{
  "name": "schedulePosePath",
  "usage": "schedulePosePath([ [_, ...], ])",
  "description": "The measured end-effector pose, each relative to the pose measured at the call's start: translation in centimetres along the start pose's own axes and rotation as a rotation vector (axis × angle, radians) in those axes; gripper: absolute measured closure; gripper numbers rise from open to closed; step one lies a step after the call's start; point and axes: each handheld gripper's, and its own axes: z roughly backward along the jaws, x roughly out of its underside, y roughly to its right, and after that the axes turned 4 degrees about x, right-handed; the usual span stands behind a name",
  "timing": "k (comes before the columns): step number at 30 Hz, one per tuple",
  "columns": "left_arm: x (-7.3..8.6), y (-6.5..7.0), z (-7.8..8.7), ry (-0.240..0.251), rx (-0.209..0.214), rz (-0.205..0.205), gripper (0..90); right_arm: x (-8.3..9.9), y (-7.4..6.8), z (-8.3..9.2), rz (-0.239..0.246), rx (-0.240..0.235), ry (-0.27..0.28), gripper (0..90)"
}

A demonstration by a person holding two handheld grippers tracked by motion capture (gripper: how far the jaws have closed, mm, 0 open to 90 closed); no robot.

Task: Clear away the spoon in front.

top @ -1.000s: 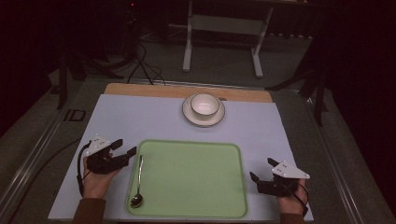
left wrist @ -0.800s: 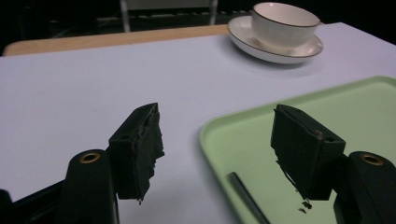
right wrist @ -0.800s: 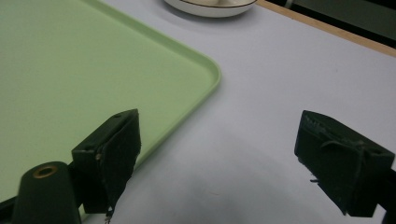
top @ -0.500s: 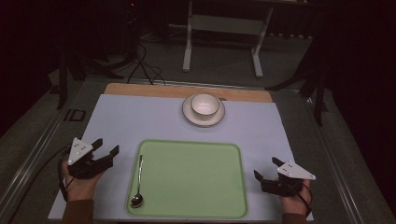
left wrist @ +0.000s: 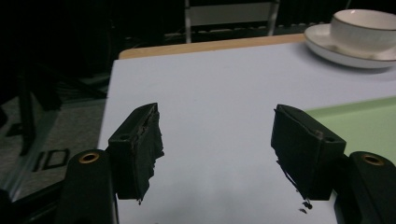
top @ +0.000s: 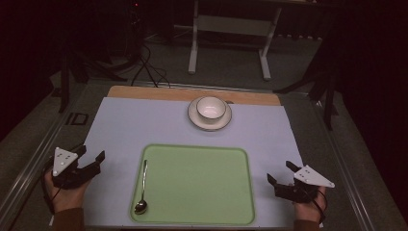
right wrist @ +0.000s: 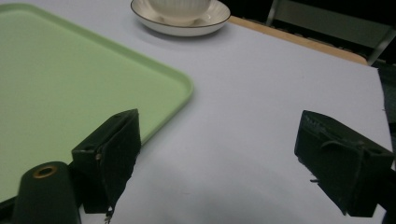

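Spoon (top: 143, 190) lies along left edge of green tray (top: 202, 185), bowl end near; left gripper (top: 91, 162) jaws wide apart, empty, just left of tray; right gripper (top: 280, 178) likewise parted, empty; judgement: approach handle from above, close squarely across mid-handle; cup (top: 211, 108) on saucer (top: 210, 120) far off.

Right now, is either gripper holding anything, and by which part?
Nothing is held. The left gripper and right gripper are both open over bare table; the spoon lies untouched on the green tray.
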Motion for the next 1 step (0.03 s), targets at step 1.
schedulePosePath([
  [1, 0.09, -0.05, -0.15, -0.003, -0.014, -0.004, 33.1, 0.0, 0.0, 0.0, 0.0, 0.0, 0.0, 14.2],
])
